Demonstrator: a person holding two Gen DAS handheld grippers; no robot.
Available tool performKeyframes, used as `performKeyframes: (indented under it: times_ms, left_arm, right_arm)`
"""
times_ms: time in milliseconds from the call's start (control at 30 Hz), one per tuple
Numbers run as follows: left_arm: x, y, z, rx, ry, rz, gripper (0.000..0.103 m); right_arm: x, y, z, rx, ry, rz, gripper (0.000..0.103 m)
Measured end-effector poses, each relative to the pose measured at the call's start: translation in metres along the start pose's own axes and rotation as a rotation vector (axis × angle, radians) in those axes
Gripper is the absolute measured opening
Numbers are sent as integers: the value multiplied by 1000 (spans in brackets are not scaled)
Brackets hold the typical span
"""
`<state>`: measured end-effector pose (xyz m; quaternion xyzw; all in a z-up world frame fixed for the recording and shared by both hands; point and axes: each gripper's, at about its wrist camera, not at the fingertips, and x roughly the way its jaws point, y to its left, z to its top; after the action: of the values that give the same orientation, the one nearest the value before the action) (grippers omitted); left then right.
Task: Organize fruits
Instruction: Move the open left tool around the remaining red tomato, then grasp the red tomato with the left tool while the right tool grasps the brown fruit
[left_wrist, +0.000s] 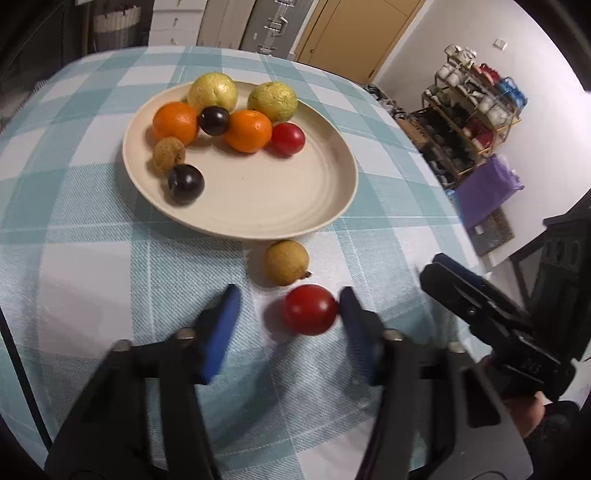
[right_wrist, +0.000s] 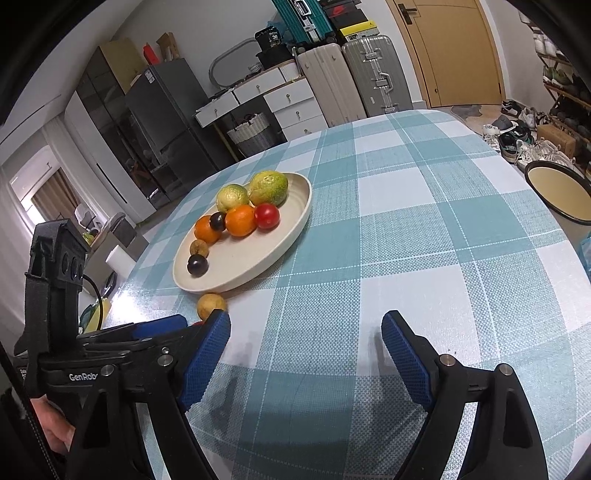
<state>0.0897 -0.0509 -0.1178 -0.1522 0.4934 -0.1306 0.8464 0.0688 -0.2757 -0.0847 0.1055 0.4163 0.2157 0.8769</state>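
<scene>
A cream plate (left_wrist: 266, 199) on the checked tablecloth holds two yellow-green fruits, two oranges (left_wrist: 247, 131), two dark plums (left_wrist: 185, 183), a red tomato (left_wrist: 288, 138) and a small brown fruit (left_wrist: 168, 155). In front of the plate lie a loose brown fruit (left_wrist: 286, 262) and a loose red tomato (left_wrist: 310, 309). My left gripper (left_wrist: 291, 295) straddles that tomato. Its right pad is against the tomato and its left pad stands clear of it. My right gripper (right_wrist: 306, 319) hovers open over bare cloth, just right of the left gripper (right_wrist: 159, 328), with nothing between its fingers.
The table edge curves away on the right in the left wrist view, with a shoe rack (left_wrist: 476, 110) and a purple bag (left_wrist: 487, 188) beyond. A round dark-rimmed tray (right_wrist: 557, 192) sits off the table's far right. Suitcases and drawers stand behind.
</scene>
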Motion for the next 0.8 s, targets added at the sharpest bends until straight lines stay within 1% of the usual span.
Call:
performKeyframes:
  times_ms: [33, 67, 100, 167, 233, 333, 433, 600, 800]
  left_arm:
    - [0, 0, -1, -2, 5, -25, 34]
    - [-1, 0, -2, 1, 5, -46, 30]
    - [-3, -2, -3, 12, 0, -51, 28]
    - [-5, -4, -5, 34, -3, -43, 28]
    - [-7, -1, -7, 26, -2, -70, 28]
    - [-14, 6, -9, 15, -11, -83, 28]
    - [-24, 19, -10, -11, -23, -133, 28]
    - [-43, 42, -11, -35, -57, -136, 28]
    - [-59, 71, -10, -68, -79, -140, 28]
  right_arm:
    - [0, 0, 0, 0, 0, -1, 86]
    - [0, 1, 0, -1, 1, -3, 86]
    - [0, 2, -1, -2, 2, -4, 86]
    - [0, 4, -1, -8, 4, -9, 86]
    - [0, 8, -1, -16, 8, -14, 86]
    - [1, 13, -1, -30, 14, -17, 86]
    - [5, 21, 0, -43, 23, -8, 86]
    - [16, 38, -1, -65, 46, 11, 86]
    - [36, 60, 0, -100, 77, 38, 86]
